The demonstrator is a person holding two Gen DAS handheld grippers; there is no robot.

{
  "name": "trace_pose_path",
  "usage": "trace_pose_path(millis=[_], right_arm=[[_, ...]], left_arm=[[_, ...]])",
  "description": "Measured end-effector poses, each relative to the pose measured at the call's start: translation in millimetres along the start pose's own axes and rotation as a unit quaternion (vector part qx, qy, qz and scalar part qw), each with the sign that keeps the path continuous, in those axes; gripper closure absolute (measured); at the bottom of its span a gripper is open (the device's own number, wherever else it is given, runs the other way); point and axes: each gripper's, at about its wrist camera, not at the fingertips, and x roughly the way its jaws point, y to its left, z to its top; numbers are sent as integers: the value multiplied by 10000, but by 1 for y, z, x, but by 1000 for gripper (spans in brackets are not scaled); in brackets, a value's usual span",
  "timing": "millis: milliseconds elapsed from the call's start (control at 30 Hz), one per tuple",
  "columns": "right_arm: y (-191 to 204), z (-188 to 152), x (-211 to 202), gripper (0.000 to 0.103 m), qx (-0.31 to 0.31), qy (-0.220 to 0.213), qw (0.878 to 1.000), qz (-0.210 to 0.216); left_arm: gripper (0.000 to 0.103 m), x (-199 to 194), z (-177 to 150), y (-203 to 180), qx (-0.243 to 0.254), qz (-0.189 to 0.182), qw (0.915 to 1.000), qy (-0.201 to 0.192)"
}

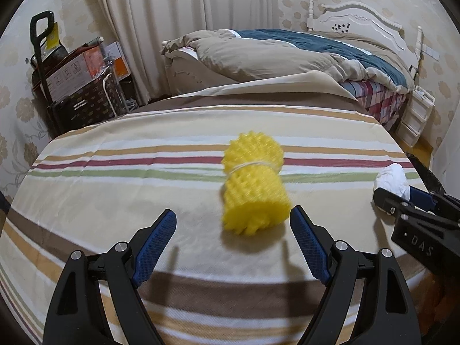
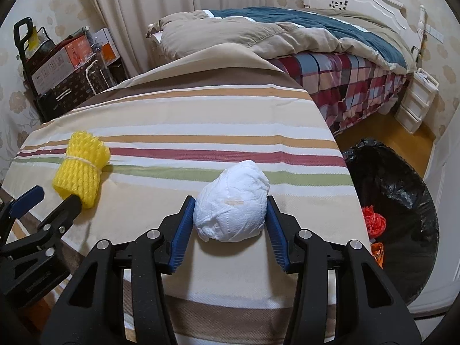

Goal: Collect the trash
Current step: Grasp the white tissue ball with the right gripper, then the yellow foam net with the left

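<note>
I've got 2 grippers working over the striped cloth, 1 piece of trash each. R gripper sits around the white paper wad at mid-frame in the right wrist view: jaws narrowed, both blue pads right at the wad's flanks, looks like contact on both sides, so I read it as gripped, tho lightly. L gripper stands wide w/ nothing between the pads; the yellow foam net roll lies just ahead of it, center of the left wrist view, nearer the right-hand finger than the left.

To do this step well: I'd firm up on the wad before lifting, since crumpled paper gives and can slip out. For the L side I'd shift a bit toward frame right so the roll centers between the pads, then close across its tied waist, where the string pinches it.

Room & edges: the black-lined bin sits low at right of the right wrist view, just past the cloth's right edge, w/ red and orange scraps already in it. Short carry for the wad, nothing in the path. The roll has farther to go and crosses the R gripper's lane, so I'd move R 1st. Bed is upper right, boxes upper left, both well apart from us.
</note>
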Motion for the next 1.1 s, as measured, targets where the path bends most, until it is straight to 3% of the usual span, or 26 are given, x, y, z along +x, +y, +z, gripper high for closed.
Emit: trace_pose_path(millis=[500, 633, 1100], right_arm=[[-1, 5, 4, 54, -64, 19, 10000, 45], [-1, 5, 5, 54, -66, 20, 10000, 47], [0, 7, 7, 54, -85, 27, 10000, 45]], left_arm=[[22, 16, 14, 3, -219, -120, 9995, 210], [22, 4, 14, 1, -195, -204, 9996, 59], [20, 28, 26, -3, -171, -56, 9996, 224]])
